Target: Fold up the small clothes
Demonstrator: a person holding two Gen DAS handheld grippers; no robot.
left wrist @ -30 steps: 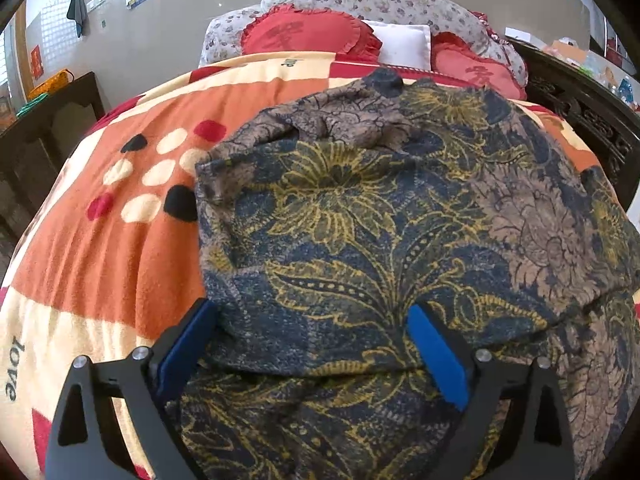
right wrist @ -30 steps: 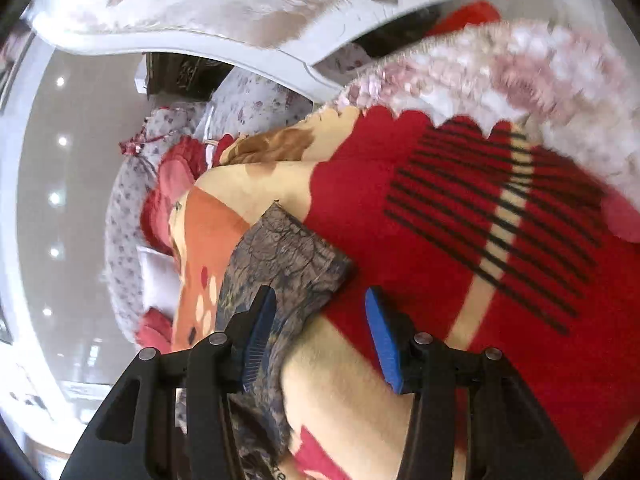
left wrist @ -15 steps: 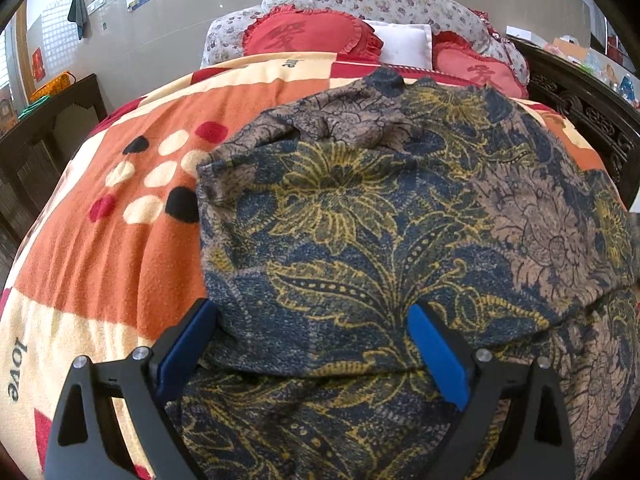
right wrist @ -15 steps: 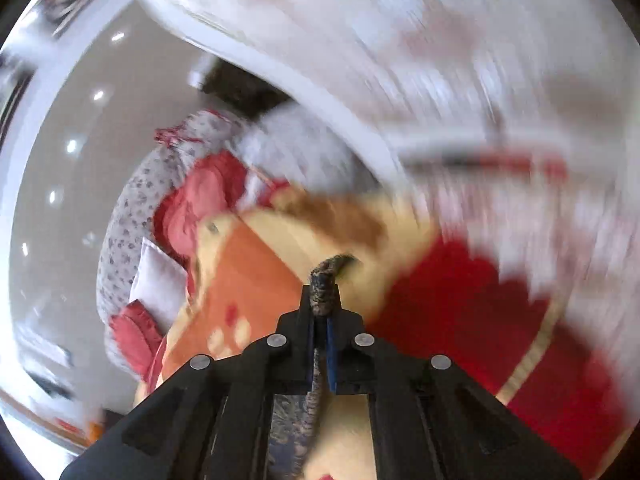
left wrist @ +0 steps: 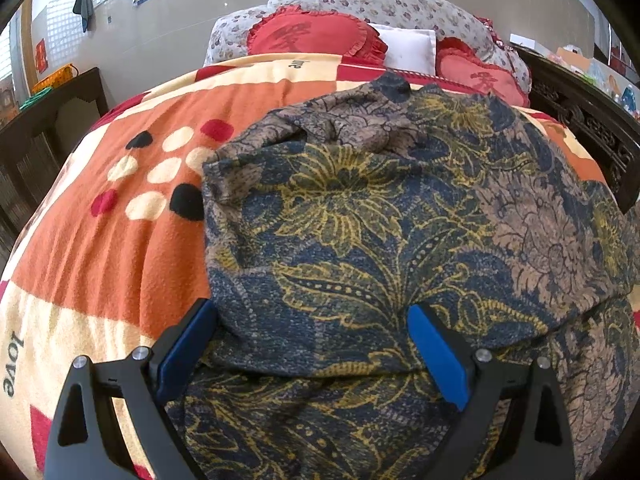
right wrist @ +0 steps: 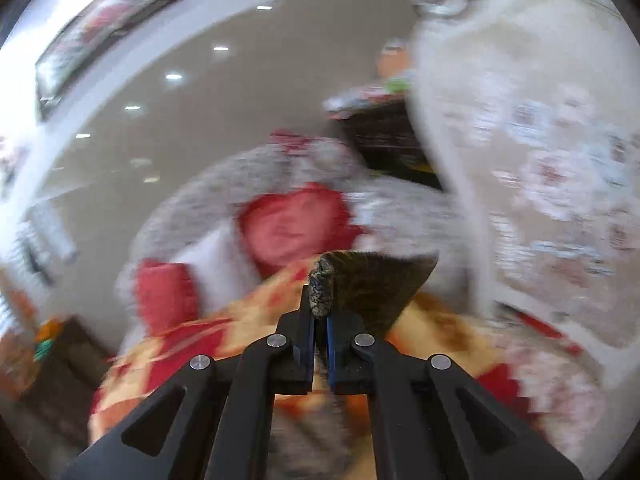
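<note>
A dark blue garment (left wrist: 380, 220) with a yellow and tan floral print lies spread on the bed, one layer folded over another near the camera. My left gripper (left wrist: 312, 350) rests low over its near fold, jaws wide open, with cloth lying between the blue pads (left wrist: 188, 344). In the blurred right wrist view my right gripper (right wrist: 319, 320) is shut on a corner of the same garment (right wrist: 376, 284). That corner is held up above the blanket, and a flap spreads to the right of the fingers.
An orange, cream and red blanket (left wrist: 112, 248) covers the bed. Red heart cushions (left wrist: 312, 34) and a white pillow (left wrist: 408, 46) lie at the headboard. Dark carved bed rail (left wrist: 580, 128) runs along the right; a dark wooden cabinet (left wrist: 48, 120) stands at the left.
My right gripper went from open around the garment's corner to shut on it, then rose from the blanket and rolled, taking the corner up. The left gripper stayed still.
</note>
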